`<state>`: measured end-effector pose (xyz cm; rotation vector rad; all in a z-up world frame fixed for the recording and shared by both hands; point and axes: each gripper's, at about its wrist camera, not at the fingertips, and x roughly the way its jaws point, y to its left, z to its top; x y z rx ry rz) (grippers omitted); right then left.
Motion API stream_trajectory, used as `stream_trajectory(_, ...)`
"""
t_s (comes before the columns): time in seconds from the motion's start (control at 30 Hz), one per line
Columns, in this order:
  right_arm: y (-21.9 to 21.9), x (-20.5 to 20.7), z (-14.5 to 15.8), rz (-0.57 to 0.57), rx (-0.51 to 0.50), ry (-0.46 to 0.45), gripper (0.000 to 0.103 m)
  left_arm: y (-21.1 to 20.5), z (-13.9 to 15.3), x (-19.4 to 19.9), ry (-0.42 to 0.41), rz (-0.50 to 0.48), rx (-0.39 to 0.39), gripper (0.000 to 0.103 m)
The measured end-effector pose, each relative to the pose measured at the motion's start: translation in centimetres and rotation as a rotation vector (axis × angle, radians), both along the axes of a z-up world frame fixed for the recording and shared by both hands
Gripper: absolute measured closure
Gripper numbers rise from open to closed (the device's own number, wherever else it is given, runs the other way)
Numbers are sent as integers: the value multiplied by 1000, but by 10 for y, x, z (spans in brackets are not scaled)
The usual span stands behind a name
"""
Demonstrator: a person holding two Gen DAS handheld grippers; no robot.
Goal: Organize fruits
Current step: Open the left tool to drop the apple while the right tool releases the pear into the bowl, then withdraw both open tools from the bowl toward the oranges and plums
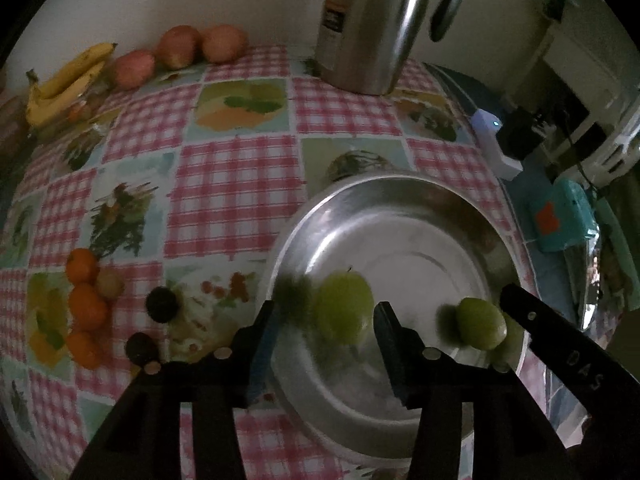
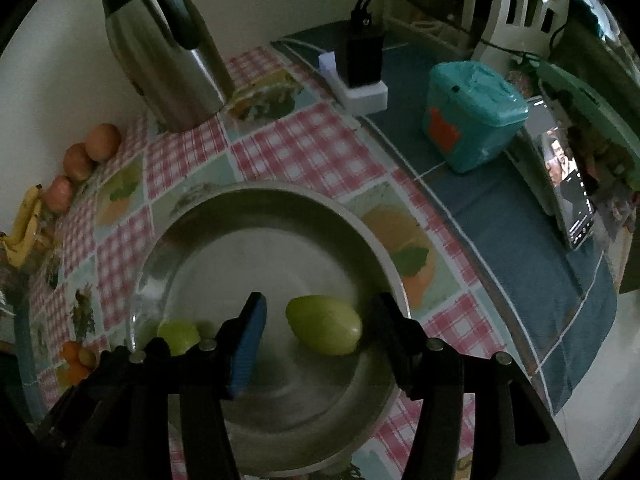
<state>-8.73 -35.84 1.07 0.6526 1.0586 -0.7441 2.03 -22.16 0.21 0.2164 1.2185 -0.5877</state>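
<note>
A steel plate point(image 1: 400, 184) point(image 2: 280, 194) sits on the checked tablecloth with two green fruits in it. One green fruit point(image 1: 344, 308) lies between the fingers of my left gripper point(image 1: 325, 314). A gap shows on its left side, so the jaws stand open around it. The other green fruit point(image 2: 324, 324) point(image 1: 480, 328) lies between the fingers of my right gripper point(image 2: 320, 314), clear of the blue pad, so this gripper is open too. In the left wrist view a black finger point(image 1: 560, 344) of the right gripper reaches in beside that fruit.
A steel jug point(image 1: 368, 28) point(image 2: 160, 60) stands at the back. Bananas point(image 1: 64, 84) and apples point(image 1: 180, 46) line the wall. Oranges point(image 1: 84, 304) and dark fruits point(image 1: 160, 304) lie left of the plate. A teal box point(image 2: 472, 116), charger point(image 2: 362, 64) and phone point(image 2: 572, 200) are on the right.
</note>
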Motion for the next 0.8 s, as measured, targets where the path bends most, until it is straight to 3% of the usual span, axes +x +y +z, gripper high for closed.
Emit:
stream_trajectory(0.37, 12, 8, -5, 52, -4, 33, 45, 57, 3, 26, 35, 208, 41, 46)
stream_trajectory(0.8, 41, 26, 3, 150, -30, 39, 45, 123, 9, 52, 84, 401, -5, 43)
